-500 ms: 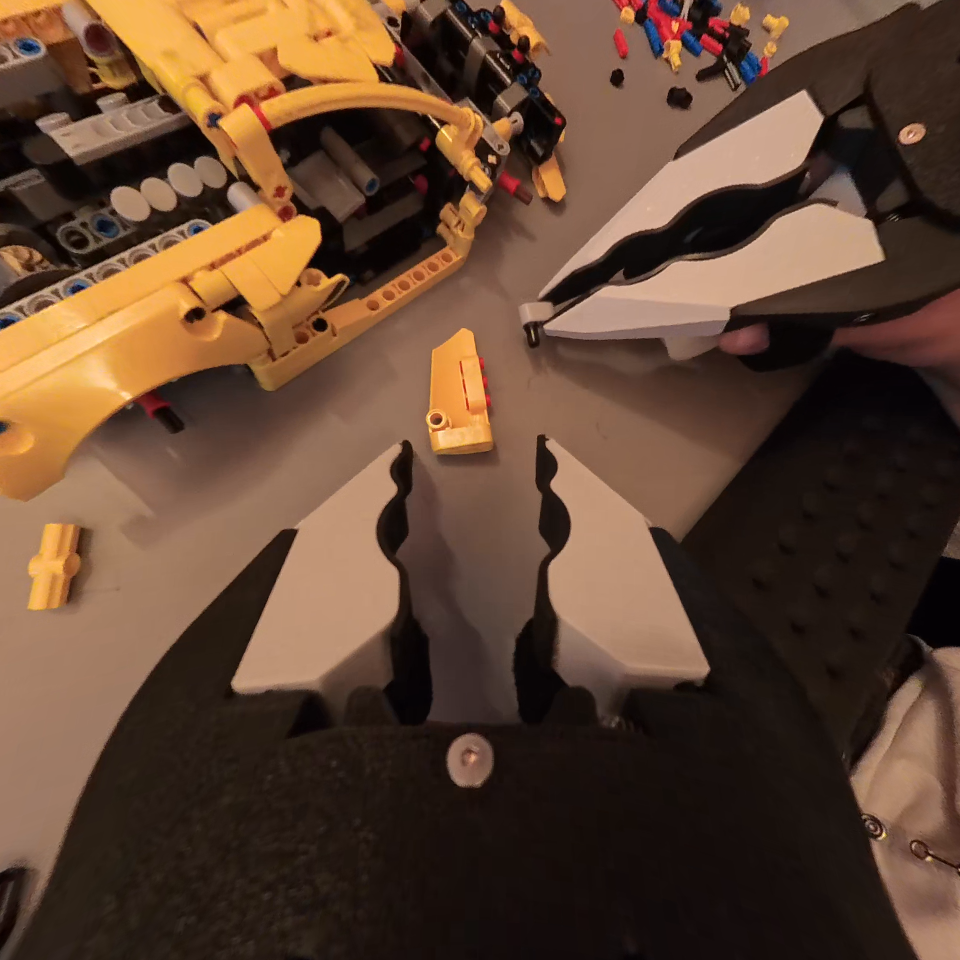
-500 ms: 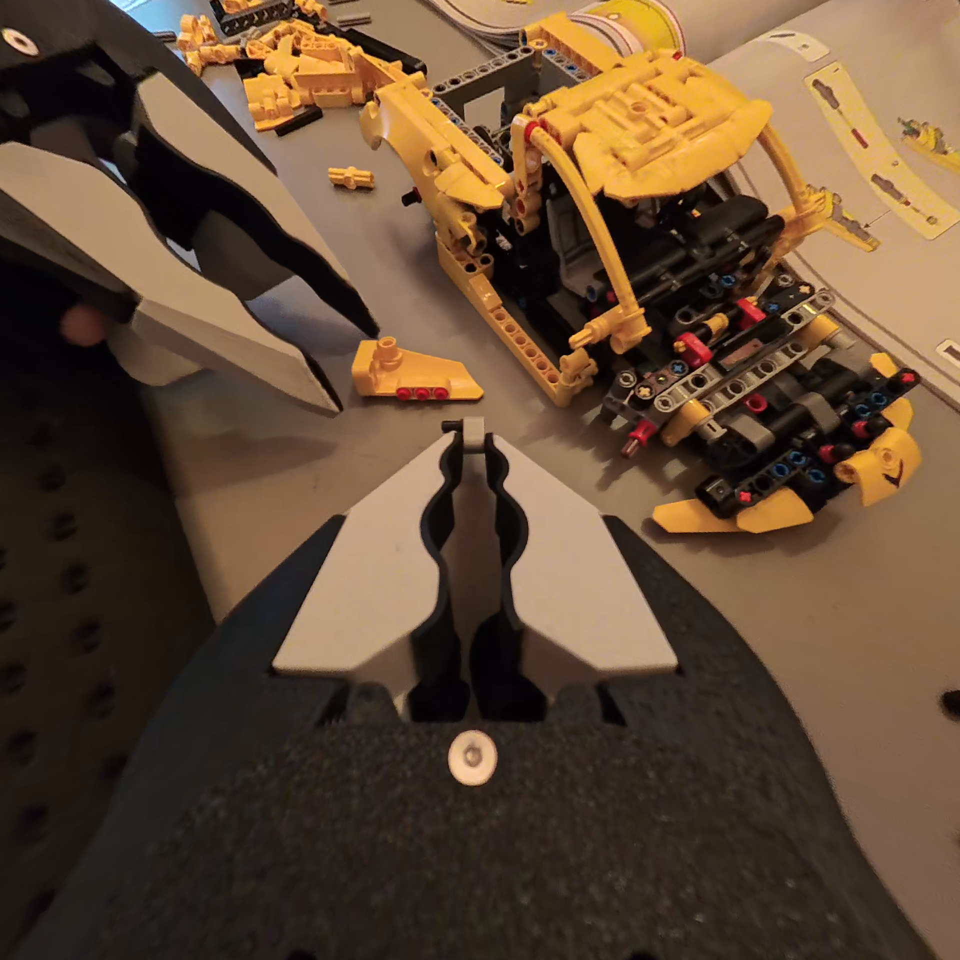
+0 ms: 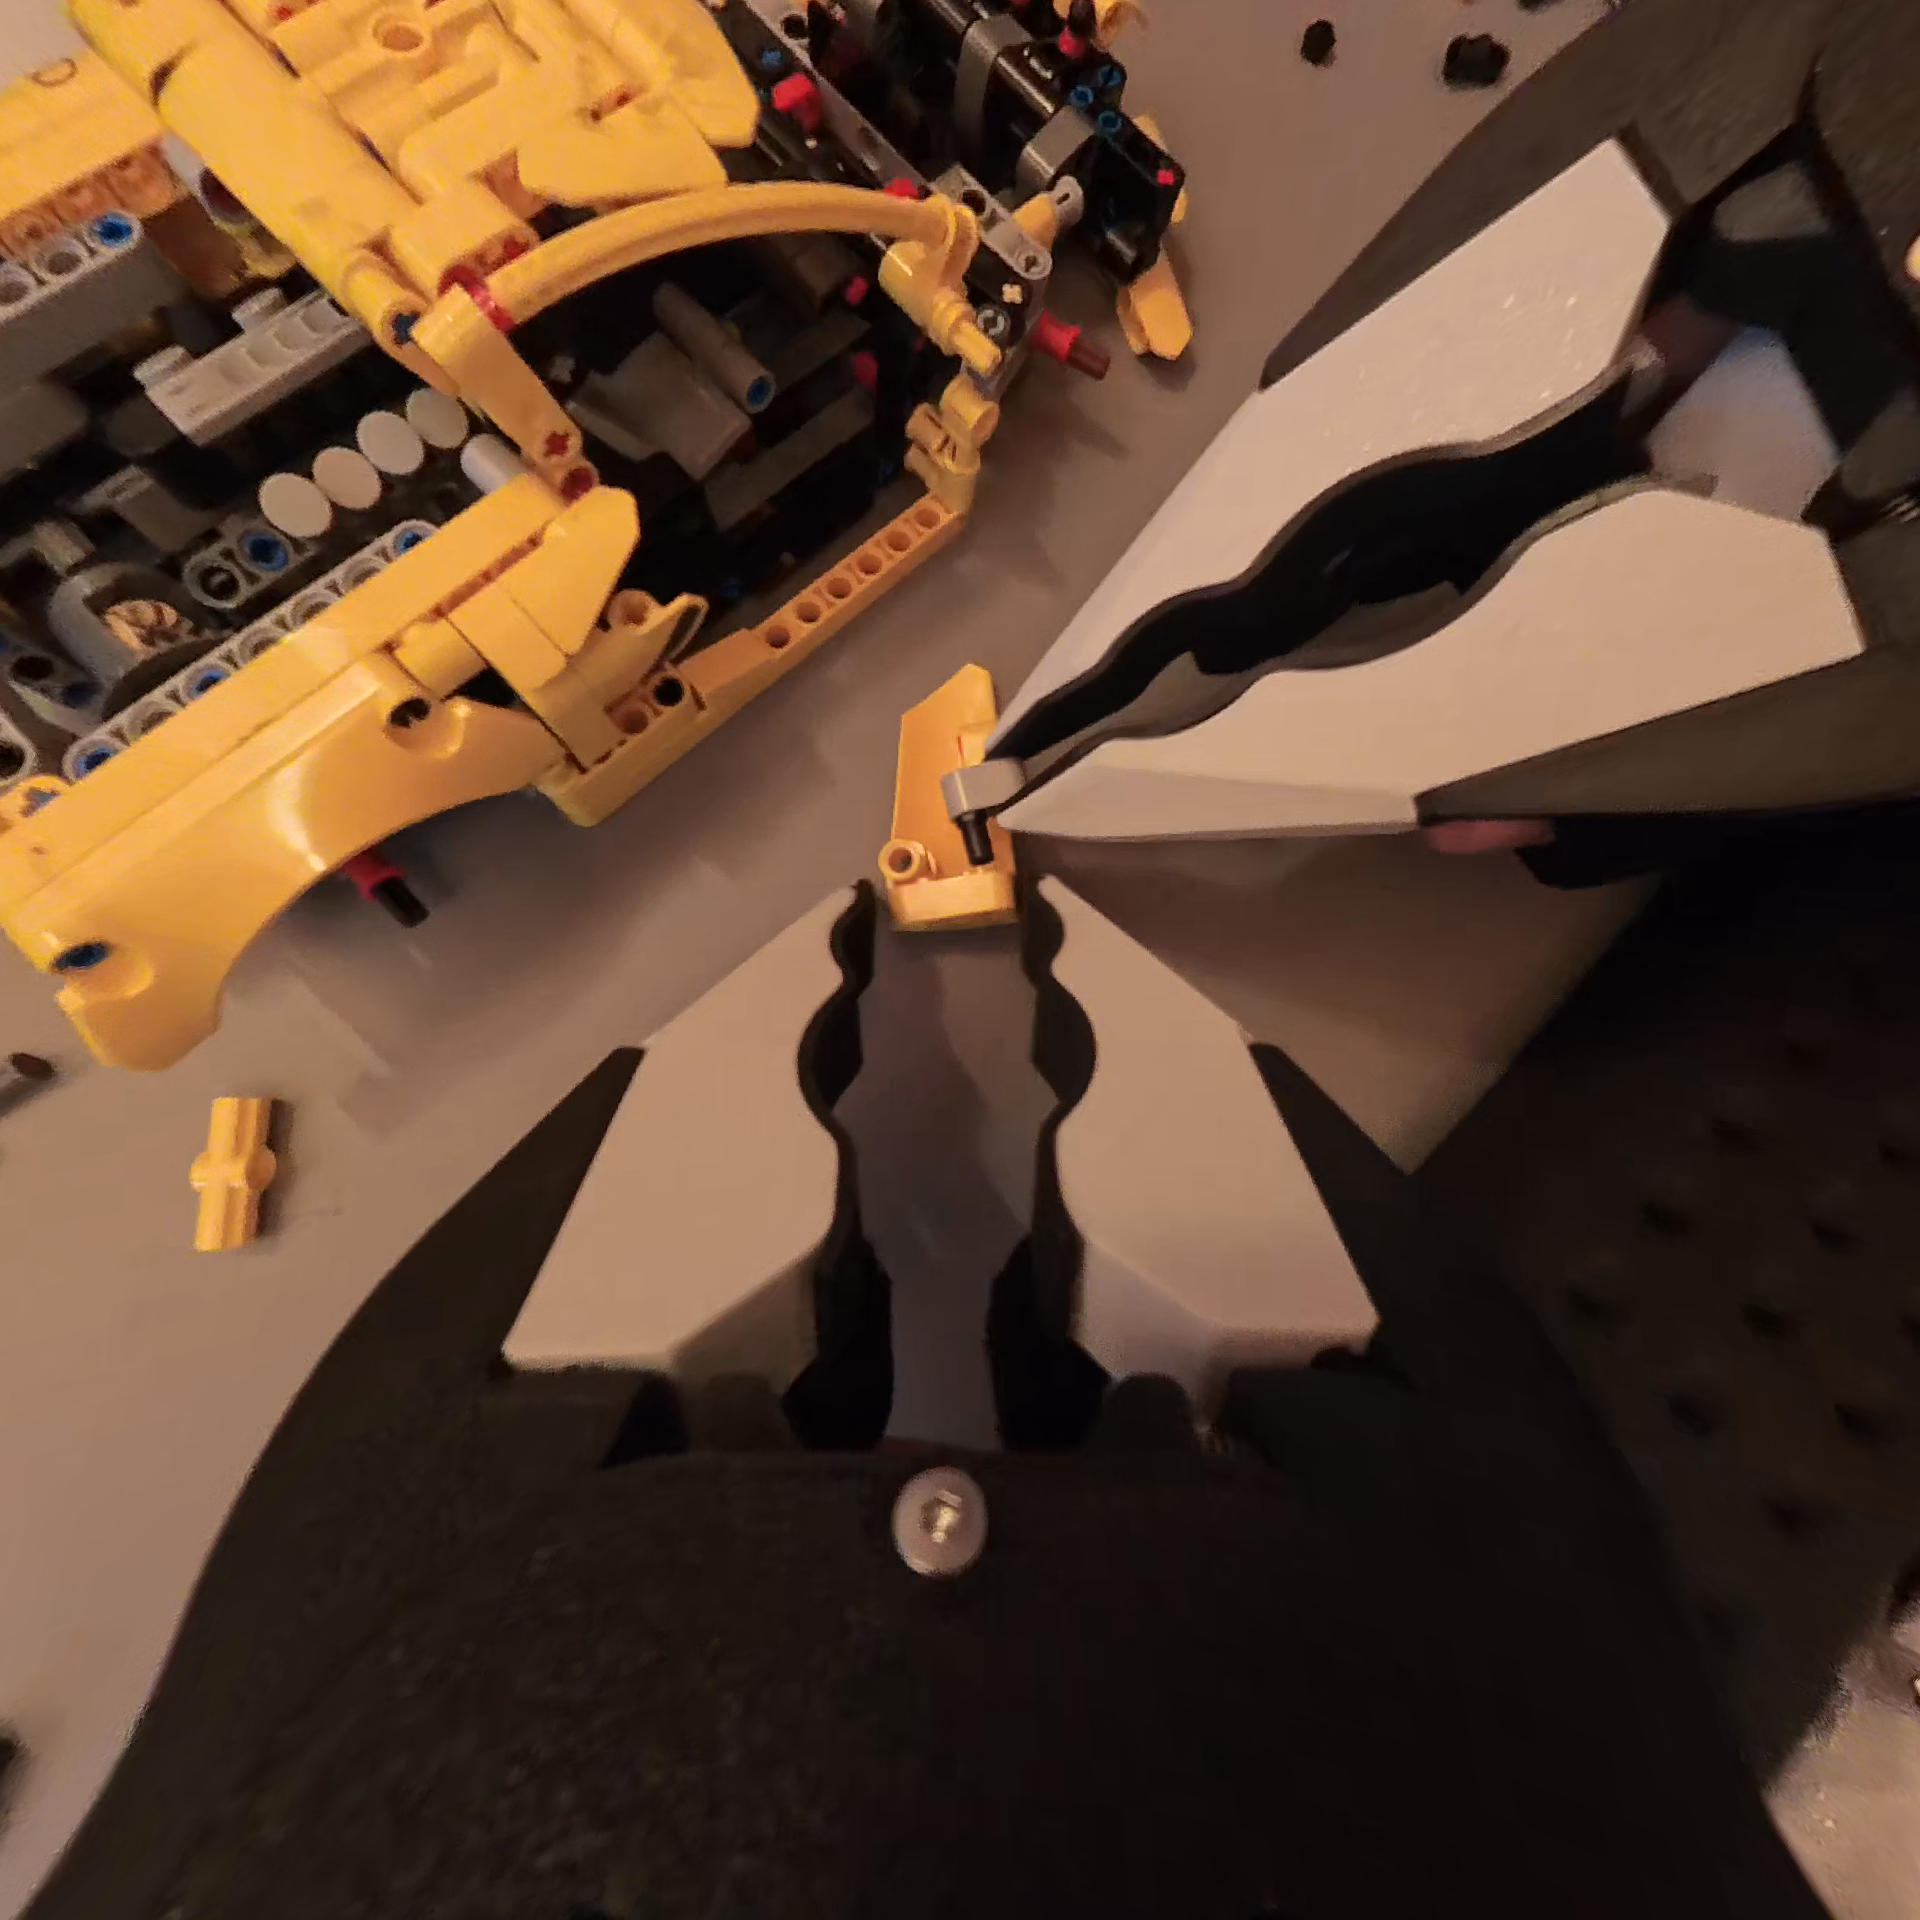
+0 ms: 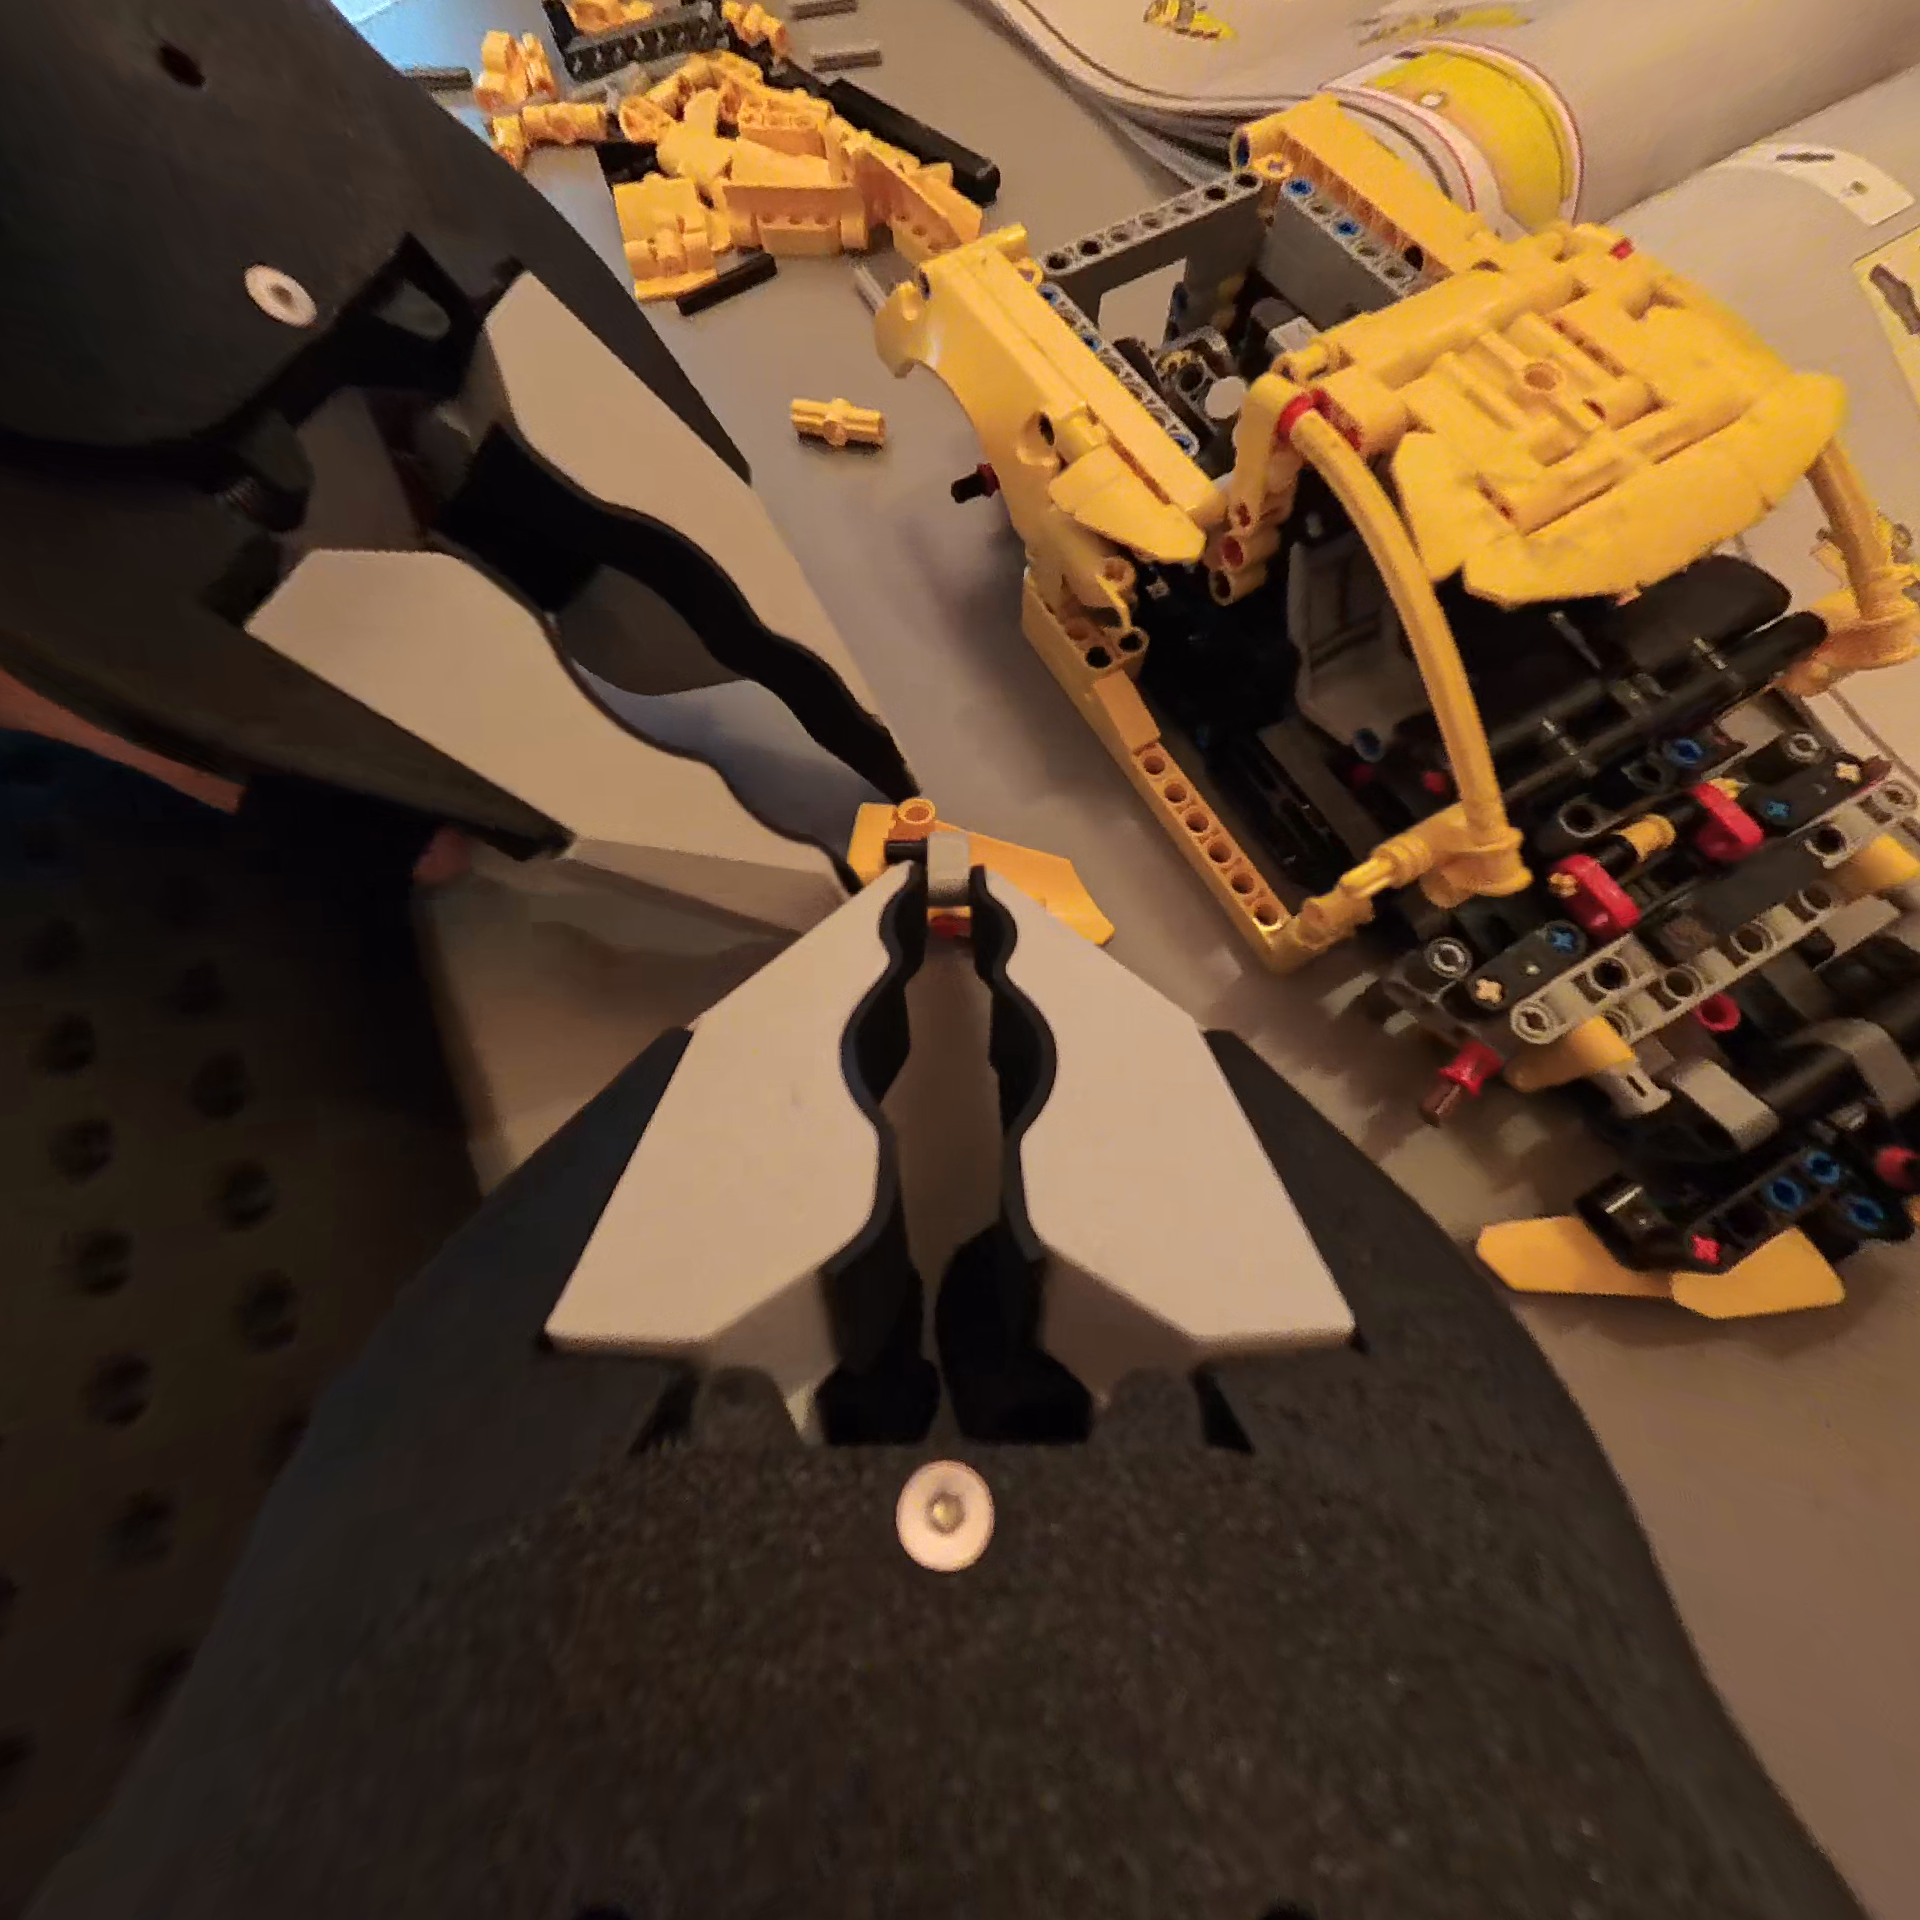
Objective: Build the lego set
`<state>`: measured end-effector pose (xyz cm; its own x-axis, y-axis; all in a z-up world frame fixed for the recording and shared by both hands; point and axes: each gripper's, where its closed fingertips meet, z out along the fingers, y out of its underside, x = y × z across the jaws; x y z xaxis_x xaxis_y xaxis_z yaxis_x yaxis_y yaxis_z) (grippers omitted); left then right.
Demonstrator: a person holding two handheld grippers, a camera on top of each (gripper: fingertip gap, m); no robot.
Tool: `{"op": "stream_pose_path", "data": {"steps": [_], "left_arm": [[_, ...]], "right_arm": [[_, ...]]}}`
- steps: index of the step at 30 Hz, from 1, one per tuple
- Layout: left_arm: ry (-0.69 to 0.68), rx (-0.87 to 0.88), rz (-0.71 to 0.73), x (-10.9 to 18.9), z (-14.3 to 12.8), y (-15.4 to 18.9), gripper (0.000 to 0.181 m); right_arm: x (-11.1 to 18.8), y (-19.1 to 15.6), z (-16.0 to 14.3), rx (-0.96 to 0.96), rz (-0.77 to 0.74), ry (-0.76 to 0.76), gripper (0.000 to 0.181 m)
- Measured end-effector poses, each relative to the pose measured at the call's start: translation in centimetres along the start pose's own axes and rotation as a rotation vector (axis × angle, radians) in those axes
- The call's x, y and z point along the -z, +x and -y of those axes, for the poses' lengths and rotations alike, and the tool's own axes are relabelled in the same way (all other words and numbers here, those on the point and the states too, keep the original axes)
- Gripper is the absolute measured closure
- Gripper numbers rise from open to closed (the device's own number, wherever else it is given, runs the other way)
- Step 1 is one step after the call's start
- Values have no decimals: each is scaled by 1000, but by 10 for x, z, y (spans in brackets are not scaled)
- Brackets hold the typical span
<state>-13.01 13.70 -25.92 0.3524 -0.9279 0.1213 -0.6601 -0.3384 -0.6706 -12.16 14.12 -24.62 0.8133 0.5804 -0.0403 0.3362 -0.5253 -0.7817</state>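
Your right gripper (image 4: pixel 948 883) is clamped on a small grey connector (image 3: pixel 979 787) with a black pin pointing down, held right over the yellow panel piece (image 3: pixel 940 821). Can't tell if the pin is touching the panel yet.

Your left gripper (image 3: pixel 945 902) is parted to a medium gap with nothing between the fingers; its tips sit just at the near end of the panel, one on each side.

The panel lies flat on the grey table (image 3: pixel 468 1091), just beside the yellow car model (image 4: pixel 1403 623). A loose yellow axle joiner (image 3: pixel 234 1172) sits on the table to the left, well apart from the panel.

Farther out, in your right wrist view: a pile of yellow parts (image 4: pixel 769 177) and instruction booklets (image 4: pixel 1455 114) behind the model.
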Motion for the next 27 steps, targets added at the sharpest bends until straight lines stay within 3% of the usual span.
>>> {"op": "stream_pose_path", "data": {"steps": [15,22,27], "left_arm": [[73,-226,88,-9,11,0,157],[99,-311,158,-8,15,1,158],[97,-300,138,-8,13,1,158]], "right_arm": [[-1,12,-4,-152,-34,-12,175],[1,14,-4,-78,-103,-25,175],[6,9,-1,176,-219,-42,175]]}}
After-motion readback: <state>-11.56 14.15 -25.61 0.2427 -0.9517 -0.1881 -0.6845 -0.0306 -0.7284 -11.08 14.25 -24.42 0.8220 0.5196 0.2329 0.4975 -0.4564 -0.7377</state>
